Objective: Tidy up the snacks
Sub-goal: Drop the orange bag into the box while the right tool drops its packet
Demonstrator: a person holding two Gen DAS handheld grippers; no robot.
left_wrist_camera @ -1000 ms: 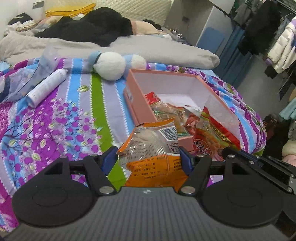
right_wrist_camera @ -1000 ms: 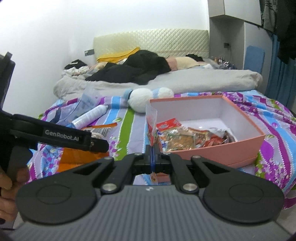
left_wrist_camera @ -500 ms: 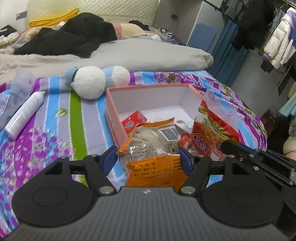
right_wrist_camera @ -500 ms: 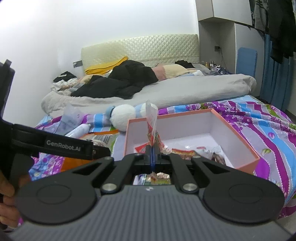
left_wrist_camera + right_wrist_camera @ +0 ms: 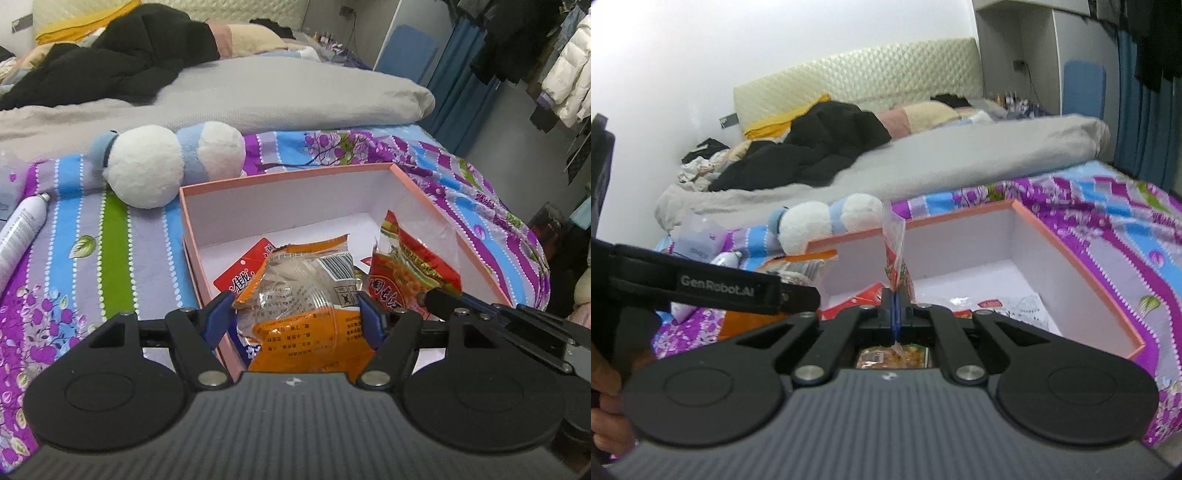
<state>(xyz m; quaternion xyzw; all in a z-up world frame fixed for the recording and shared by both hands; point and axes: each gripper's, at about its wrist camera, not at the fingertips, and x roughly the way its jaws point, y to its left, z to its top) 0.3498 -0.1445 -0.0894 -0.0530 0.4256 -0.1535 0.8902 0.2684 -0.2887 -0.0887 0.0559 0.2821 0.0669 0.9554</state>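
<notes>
- Left hand-held gripper (image 5: 297, 314): blue pads pressed on either side of an orange packet (image 5: 303, 295), holding it above the near end of the box (image 5: 288, 177). The packet has a clear window, a barcode and small printed text too fine to read.
- Right hand-held gripper (image 5: 894, 314): jaws pressed together, pinching a red packet (image 5: 894, 254) by its sealed edge, so that it stands upright over the box. In the left view this packet (image 5: 410, 273) shows a clear top, a green band, a pictured snack and white Chinese characters; the band's lettering cannot be read.
- Box: pink outside, white inside, open-topped, lying on the bed.
- Inside the box: a red pack (image 5: 245, 273) with white Chinese writing, and further wrappers on the floor, partly hidden.
- Bedspread (image 5: 92, 266): striped, floral, purple, blue and green.
- Plush toy (image 5: 162, 162): white and blue, just beyond the box's far left corner.
- White tube (image 5: 20, 232): on the bedspread, well left of the box; print unreadable.
- Arm of the left gripper (image 5: 716, 288): marked "GenRobot.AI" in white.
- A person's hand (image 5: 605, 398): at the left edge of the right view.
</notes>
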